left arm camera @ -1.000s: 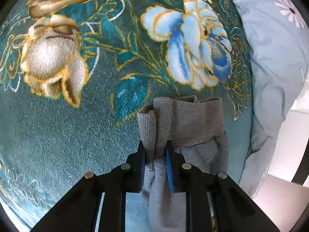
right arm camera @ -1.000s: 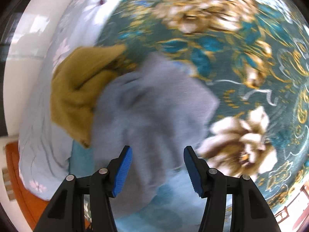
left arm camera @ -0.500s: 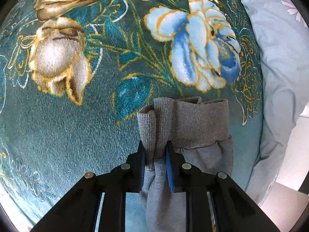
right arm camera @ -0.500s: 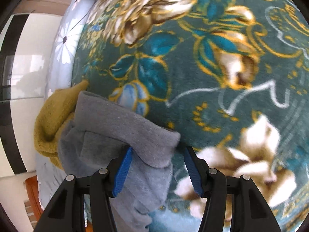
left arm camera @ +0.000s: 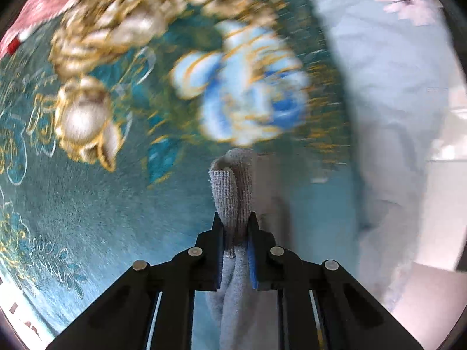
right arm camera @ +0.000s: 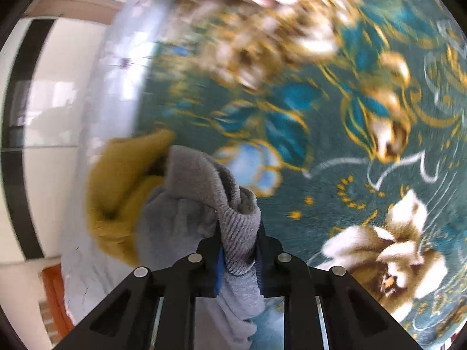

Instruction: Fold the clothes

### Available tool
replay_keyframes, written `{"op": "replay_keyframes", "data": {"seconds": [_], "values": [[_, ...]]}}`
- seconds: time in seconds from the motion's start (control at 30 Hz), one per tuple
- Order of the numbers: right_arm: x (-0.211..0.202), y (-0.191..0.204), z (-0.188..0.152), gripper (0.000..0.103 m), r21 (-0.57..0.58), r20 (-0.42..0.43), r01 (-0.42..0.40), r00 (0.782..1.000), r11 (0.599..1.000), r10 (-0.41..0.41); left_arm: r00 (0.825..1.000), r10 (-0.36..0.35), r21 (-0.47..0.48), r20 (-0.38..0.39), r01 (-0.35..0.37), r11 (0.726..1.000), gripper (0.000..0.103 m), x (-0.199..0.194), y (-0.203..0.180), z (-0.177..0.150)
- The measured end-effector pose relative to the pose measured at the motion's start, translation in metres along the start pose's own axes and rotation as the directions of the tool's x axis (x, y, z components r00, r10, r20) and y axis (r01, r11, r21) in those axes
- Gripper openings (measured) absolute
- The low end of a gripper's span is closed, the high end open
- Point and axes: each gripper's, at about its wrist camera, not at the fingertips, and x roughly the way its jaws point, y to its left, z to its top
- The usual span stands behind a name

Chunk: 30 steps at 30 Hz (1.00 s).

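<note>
We have the grey sweatshirt (right arm camera: 186, 221) over the flowered blanket (right arm camera: 335, 151), beside a mustard garment (right arm camera: 116, 180). Our left tongs (left arm camera: 235, 227) and right tongs (right arm camera: 238, 242) each pinch a ribbed band. It seems soft, light, floppy; ribbing grips best.

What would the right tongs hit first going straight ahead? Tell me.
Beyond the grey garment they already clamp, the right tongs would probably meet the floral blanket; blur leaves depth uncertain.
</note>
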Motion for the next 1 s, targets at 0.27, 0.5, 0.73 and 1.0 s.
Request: {"op": "replay_keyframes", "data": {"seconds": [0.27, 0.5, 0.73, 1.0], "values": [[-0.031, 0.006, -0.001, 0.024, -0.169, -0.056, 0.059, 0.996, 0.984, -0.070, 1.000, -0.016, 0.033, -0.009, 0.016, 0.999, 0.015, -0.044, 0.062, -0.024], [-0.009, -0.052, -0.016, 0.048, -0.057, -0.095, 0.187, 0.977, 0.981, -0.192, 0.988, 0.120, -0.250, -0.095, -0.140, 0.958, 0.014, -0.016, 0.154, -0.045], [-0.048, -0.036, -0.017, 0.051, -0.095, -0.037, 0.142, 0.989, 0.985, -0.146, 0.992, 0.101, -0.150, -0.070, -0.110, 0.982, 0.015, -0.032, 0.135, -0.042], [-0.065, 0.013, -0.042, 0.052, -0.196, -0.085, 0.046, 0.994, 0.980, -0.064, 0.981, 0.192, 0.045, -0.031, -0.191, 0.981, 0.015, -0.047, 0.108, -0.054]]}}
